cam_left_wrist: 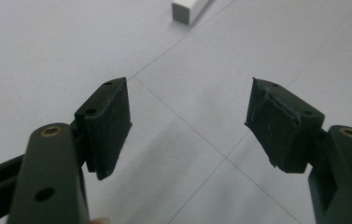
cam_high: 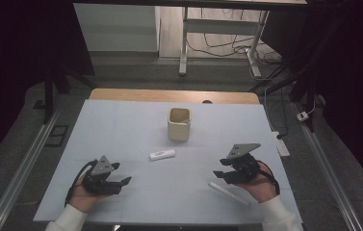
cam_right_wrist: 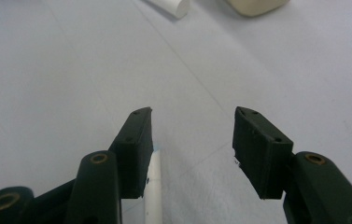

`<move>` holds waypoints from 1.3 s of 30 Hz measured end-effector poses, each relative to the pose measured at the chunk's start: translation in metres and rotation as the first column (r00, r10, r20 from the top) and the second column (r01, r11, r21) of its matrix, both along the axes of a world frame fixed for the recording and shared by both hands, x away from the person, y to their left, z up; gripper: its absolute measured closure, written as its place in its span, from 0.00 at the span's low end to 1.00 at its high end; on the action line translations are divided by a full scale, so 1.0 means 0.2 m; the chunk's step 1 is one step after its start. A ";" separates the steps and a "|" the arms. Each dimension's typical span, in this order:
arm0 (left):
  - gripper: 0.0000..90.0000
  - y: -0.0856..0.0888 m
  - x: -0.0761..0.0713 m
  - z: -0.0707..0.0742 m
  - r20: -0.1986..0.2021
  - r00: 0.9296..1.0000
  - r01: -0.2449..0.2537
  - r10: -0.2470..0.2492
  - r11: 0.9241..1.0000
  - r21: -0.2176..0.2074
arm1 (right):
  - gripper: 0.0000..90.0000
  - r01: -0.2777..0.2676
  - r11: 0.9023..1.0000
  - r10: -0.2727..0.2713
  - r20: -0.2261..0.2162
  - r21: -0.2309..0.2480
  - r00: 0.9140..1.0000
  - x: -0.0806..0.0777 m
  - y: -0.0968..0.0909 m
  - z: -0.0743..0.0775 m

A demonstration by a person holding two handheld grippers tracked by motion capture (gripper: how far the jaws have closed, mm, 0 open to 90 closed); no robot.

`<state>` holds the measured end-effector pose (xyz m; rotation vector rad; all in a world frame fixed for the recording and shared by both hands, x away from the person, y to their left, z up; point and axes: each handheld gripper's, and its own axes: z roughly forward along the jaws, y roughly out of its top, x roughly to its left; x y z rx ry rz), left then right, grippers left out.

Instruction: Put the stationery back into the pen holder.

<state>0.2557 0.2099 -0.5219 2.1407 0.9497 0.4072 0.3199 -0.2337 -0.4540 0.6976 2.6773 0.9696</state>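
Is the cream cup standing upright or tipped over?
Upright: the cream cup stands on its base on the table, open mouth facing up.

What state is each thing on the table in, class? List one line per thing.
Cup: upright, mouth open.
Short white block: lying flat, untouched.
Long white stick: lying flat beside the right gripper.
Left gripper: open, holding nothing.
Right gripper: open, holding nothing.

Cream cup [cam_high: 179, 124], white stick [cam_high: 162, 154] and white tube [cam_high: 228, 193] on pale blue-grey sheet [cam_high: 121, 130] ruled with thin grid lines; black grippers, grey plates on top
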 end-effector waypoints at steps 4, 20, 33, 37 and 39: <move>0.33 0.00 0.00 0.00 0.001 1.000 0.000 0.000 1.000 -0.002 | 0.52 -0.005 0.999 0.005 -0.007 -0.032 1.000 -0.01 0.01 -0.01; 0.33 0.00 0.00 0.00 0.001 1.000 0.005 -0.005 1.000 -0.001 | 0.51 -0.028 0.994 0.020 -0.073 -0.109 0.997 -0.06 0.00 -0.08; 0.33 0.00 0.00 0.00 0.000 1.000 0.006 -0.006 1.000 -0.001 | 0.51 -0.025 0.991 0.010 -0.114 -0.132 0.993 -0.08 -0.01 -0.11; 0.33 0.00 0.00 0.00 0.000 1.000 0.008 -0.008 1.000 -0.001 | 0.51 -0.028 0.988 0.009 -0.123 -0.150 0.992 -0.08 -0.01 -0.13; 0.33 0.00 0.00 0.00 0.000 1.000 0.009 -0.009 1.000 -0.001 | 0.51 -0.028 0.987 0.008 -0.125 -0.158 0.992 -0.08 0.00 -0.14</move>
